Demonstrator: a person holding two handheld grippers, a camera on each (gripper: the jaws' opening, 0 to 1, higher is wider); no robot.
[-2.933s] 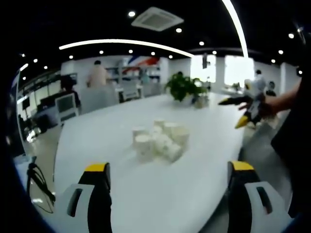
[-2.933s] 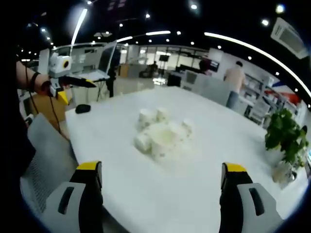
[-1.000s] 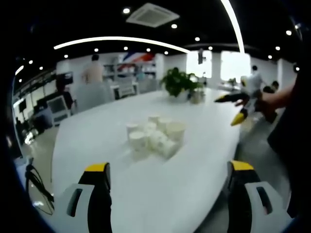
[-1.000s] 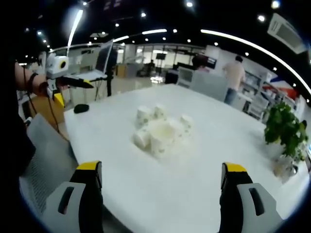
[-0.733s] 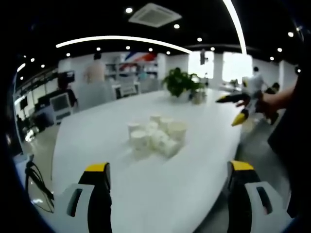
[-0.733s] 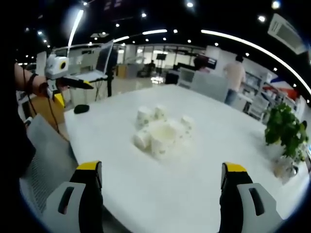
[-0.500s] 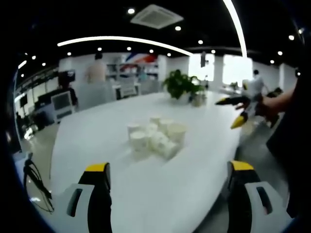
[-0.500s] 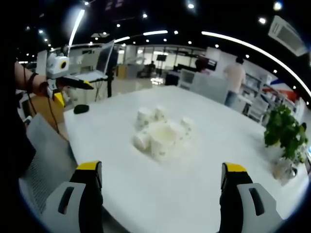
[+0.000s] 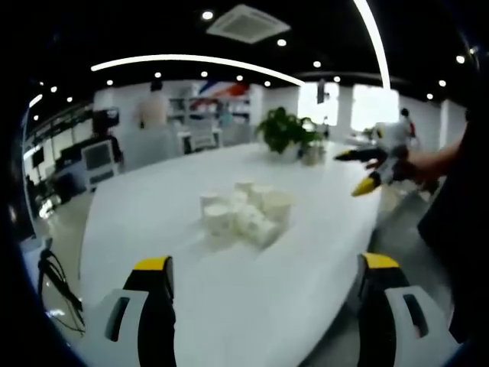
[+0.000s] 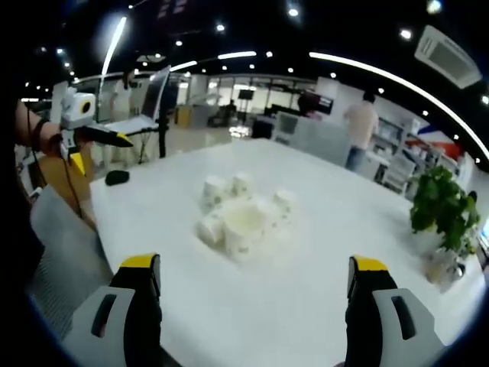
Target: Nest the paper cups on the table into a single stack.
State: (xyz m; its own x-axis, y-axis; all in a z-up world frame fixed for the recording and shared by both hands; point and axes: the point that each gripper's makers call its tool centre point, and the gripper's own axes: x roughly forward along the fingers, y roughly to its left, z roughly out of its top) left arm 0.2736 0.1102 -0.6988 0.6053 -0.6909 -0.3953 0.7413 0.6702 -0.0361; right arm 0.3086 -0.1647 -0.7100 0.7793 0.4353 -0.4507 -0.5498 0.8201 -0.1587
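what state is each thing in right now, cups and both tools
paper cups: loose cluster on the white table, some upright, some on their sides, not yet one stack
left tool: open, holding nothing, short of the cups
right tool: open, holding nothing, short of the cups
potted plant: upright at the table's far edge

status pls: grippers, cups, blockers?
Left gripper and right gripper open, empty, short of the table. Paper cups clustered mid-table, unstacked. Nothing in the way.
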